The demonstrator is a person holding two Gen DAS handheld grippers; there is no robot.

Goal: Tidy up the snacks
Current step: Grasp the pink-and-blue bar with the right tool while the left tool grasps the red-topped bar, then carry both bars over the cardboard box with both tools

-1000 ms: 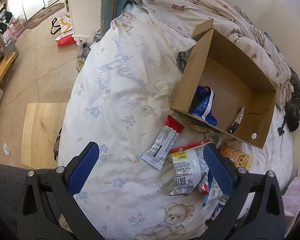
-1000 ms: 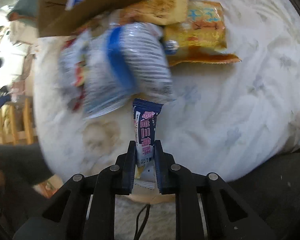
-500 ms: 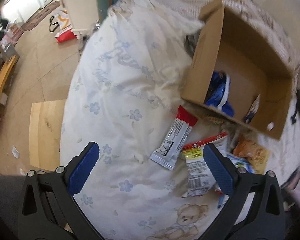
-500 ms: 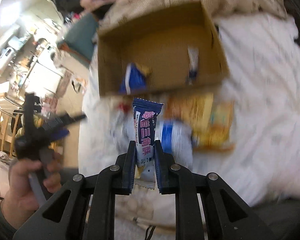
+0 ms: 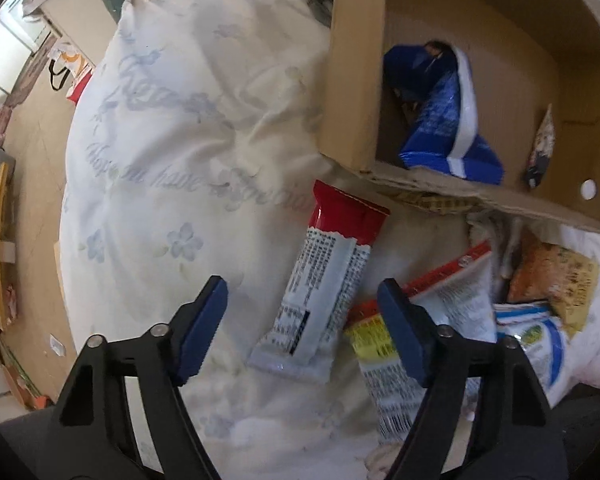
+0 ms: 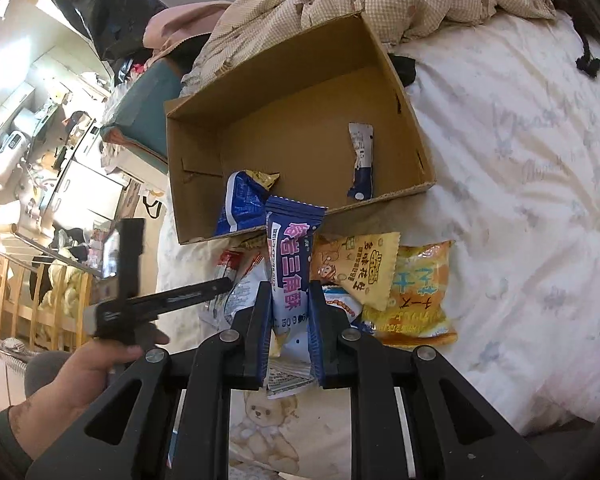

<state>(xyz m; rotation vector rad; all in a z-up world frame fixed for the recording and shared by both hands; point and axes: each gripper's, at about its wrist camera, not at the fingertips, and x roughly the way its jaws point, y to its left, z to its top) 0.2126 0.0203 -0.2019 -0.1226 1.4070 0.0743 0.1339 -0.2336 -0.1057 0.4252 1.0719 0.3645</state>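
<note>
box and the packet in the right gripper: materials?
Box: looks like plain brown corrugated cardboard, matte; fluted torn edge shows along its near wall. Purple packet in the right gripper: probably printed plastic film, slightly glossy, with a serrated crimped top seal.

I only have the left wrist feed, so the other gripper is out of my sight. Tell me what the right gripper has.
Observer: The right gripper is shut on a purple rectangular snack packet with pink lettering.
Operator: Report where that packet sits against the box.
Observer: Its top edge overlaps the near rim of the open brown cardboard box.
Operator: Name what lies beside it.
Observer: A yellow triangular peanut packet lies on top of an orange flat bag.
</note>
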